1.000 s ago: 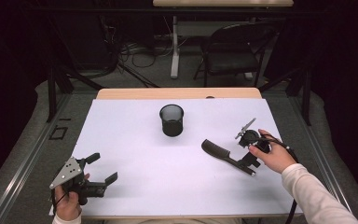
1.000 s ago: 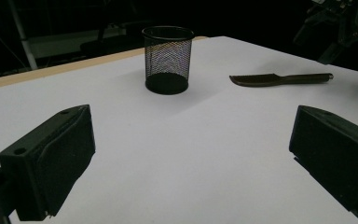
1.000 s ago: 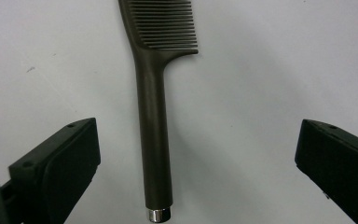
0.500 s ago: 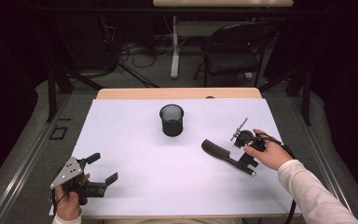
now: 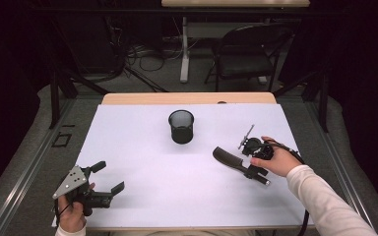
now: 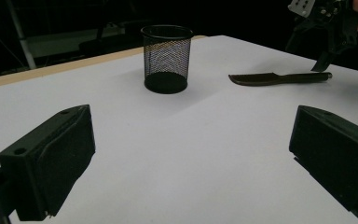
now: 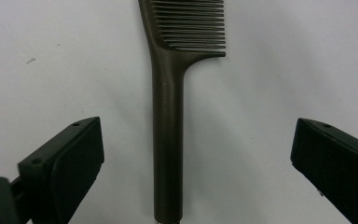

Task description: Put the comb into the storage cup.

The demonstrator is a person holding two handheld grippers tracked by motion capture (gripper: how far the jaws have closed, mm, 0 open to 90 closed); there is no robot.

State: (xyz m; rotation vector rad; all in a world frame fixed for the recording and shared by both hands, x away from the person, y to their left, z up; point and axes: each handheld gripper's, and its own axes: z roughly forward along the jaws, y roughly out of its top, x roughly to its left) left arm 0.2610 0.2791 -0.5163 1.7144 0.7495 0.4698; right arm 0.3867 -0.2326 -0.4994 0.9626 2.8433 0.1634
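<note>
My right hand-held gripper (image 5: pixel 250 158) has dropped over the comb (image 7: pixel 168 135), jaws wide and empty, handle centred between them. The comb lies flat on the surface, right of the cup (image 5: pixel 181 126). Left hand-held gripper (image 5: pixel 109 178) waits open, near-left.

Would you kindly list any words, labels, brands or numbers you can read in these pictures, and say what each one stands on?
There is no readable text.
The comb: plain handle, no brand mark.
The mesh cup: no label.
The white table cover: unprinted.
The left gripper and right gripper: no legible marking.
</note>
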